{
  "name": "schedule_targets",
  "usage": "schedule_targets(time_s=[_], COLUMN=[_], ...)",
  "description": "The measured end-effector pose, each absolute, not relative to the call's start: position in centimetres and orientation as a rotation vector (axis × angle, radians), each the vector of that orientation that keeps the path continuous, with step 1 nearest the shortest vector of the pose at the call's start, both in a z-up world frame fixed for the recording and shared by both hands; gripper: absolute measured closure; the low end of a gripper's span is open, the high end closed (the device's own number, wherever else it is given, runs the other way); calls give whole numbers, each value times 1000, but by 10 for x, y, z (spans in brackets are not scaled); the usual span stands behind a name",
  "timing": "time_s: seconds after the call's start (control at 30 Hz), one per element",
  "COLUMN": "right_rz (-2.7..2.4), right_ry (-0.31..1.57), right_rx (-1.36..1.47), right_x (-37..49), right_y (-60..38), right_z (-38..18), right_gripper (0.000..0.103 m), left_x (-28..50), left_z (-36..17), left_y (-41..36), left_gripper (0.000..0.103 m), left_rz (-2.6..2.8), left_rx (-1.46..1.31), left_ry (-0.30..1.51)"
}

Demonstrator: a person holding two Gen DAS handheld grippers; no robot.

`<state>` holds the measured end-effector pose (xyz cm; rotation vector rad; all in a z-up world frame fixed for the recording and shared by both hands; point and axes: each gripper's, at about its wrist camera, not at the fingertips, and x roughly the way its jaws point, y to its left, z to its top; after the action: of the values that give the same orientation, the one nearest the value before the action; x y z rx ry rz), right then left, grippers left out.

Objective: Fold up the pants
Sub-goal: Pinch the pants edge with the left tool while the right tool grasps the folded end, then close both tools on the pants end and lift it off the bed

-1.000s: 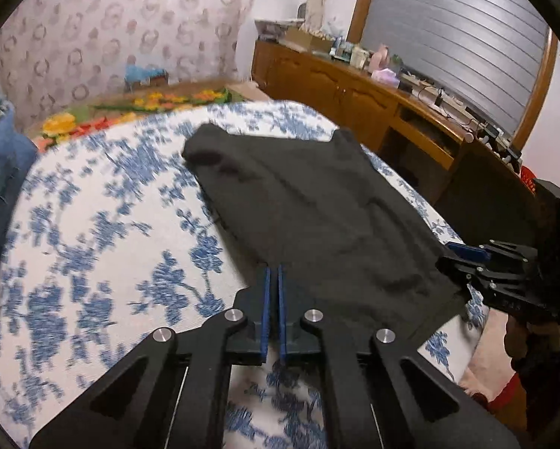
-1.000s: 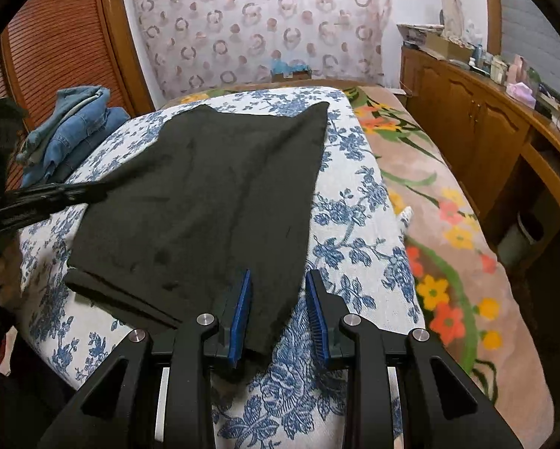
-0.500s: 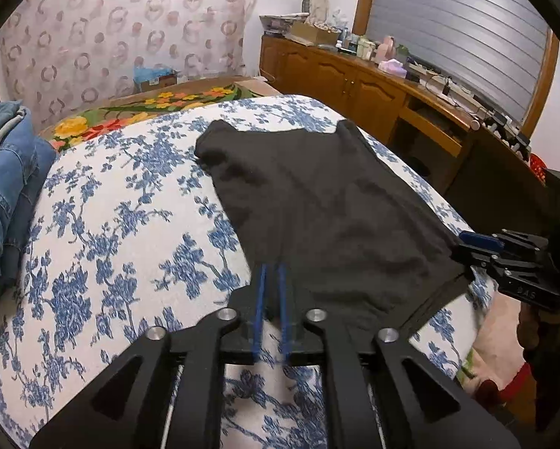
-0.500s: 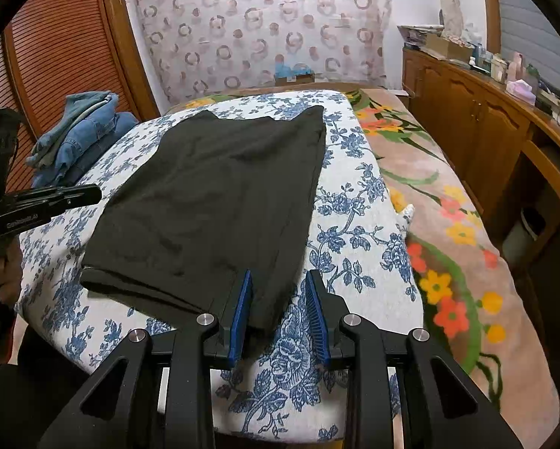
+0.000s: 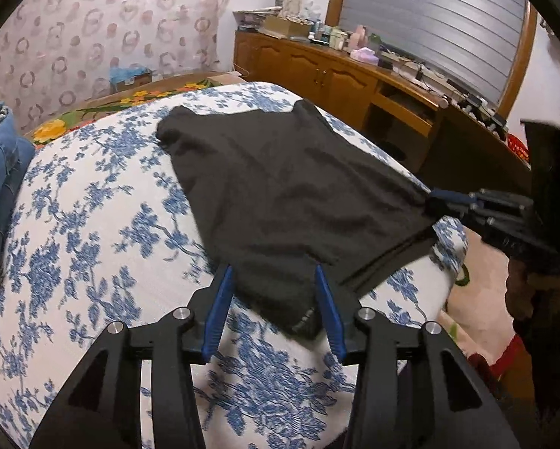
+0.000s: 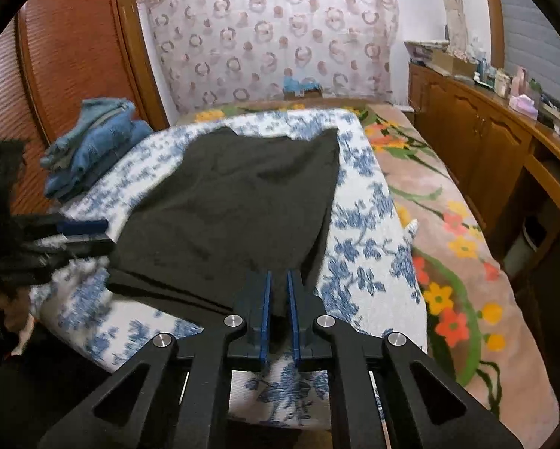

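Black pants (image 5: 291,194) lie flat on the floral bedspread (image 5: 93,247), right gripper (image 6: 278,299) clamped on their 6 o'clock corner, left gripper (image 5: 276,307) just opened, fingers straddling the other corner without pinching.

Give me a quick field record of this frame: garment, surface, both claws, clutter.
garment: black pants, spread flat on the bed
surface: blue floral bedspread
left claw: open, jaws have just been opening, near pants corner between them, pads not pressing
right claw: shut on the other near corner, has just closed
clutter: folded jeans pile at the bed's far left side
fold: not yet made
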<state>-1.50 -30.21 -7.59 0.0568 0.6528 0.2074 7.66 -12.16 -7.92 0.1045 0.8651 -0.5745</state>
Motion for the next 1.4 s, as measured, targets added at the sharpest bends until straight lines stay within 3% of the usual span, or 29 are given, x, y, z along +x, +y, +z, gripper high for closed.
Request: schedule_targets(time_s=[0.33, 0.5, 0.57, 0.67, 0.87, 1.03, 1.4], right_rz=[182, 172, 169, 169, 180, 167, 167], right_ry=[692, 703, 703, 708, 700, 697, 735], right_rx=[51, 53, 50, 49, 63, 68, 100], right_x=[-14, -14, -14, -13, -15, -16, -13], right_y=[-300, -300, -300, -300, -300, -301, -298], right_z=[-86, -88, -89, -90, -88, -89, -96], right_gripper=[95, 88, 86, 85, 82, 73, 72], left_x=[67, 64, 63, 62, 55, 58, 60], left_z=[-95, -98, -98, -94, -80, -85, -99], left_y=[-139, -140, -140, -136, -127, -127, -126], left_gripper=[57, 57, 73, 88, 88, 88, 88], left_rz=[-620, -625, -623, -635, -631, -622, -619], left_rx=[158, 169, 180, 166, 159, 164, 154], left_ry=[904, 892, 880, 872, 833, 851, 889])
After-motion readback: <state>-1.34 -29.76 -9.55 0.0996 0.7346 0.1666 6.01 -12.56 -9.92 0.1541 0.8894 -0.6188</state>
